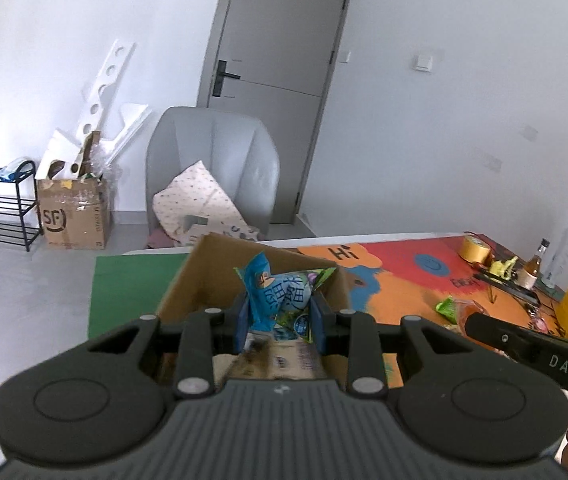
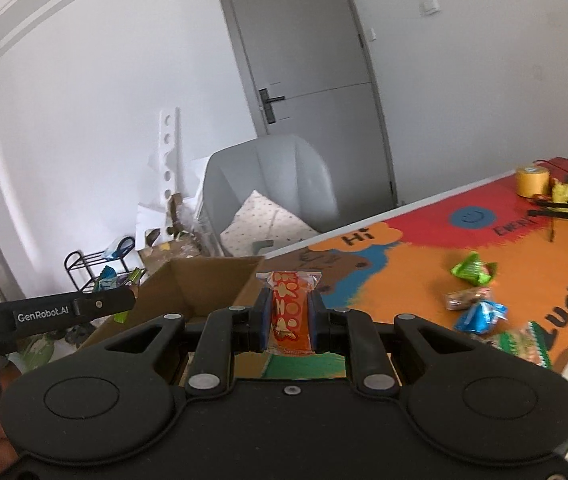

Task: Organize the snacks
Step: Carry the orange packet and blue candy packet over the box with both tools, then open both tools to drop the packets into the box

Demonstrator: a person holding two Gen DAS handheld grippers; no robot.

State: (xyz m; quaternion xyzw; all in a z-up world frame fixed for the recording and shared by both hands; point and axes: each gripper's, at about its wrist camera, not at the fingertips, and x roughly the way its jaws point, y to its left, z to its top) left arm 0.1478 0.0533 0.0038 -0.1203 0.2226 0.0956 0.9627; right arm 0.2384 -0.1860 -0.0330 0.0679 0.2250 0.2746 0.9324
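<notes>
Both grippers were carrying snacks toward the cardboard box (image 2: 204, 280), apparently to drop them in. The left gripper (image 1: 282, 320) was clamped on a bunch of packets led by a blue packet (image 1: 272, 292), low in the centre of the left wrist view, already over the box's open mouth; the bunch stood upright, long axis vertical. The right gripper (image 2: 288, 322) pinched an orange packet (image 2: 289, 308), lower centre of the right wrist view, just right of the box, also standing on end. More snacks (image 2: 479, 312) lay loose on the colourful mat (image 2: 423, 248) at right.
</notes>
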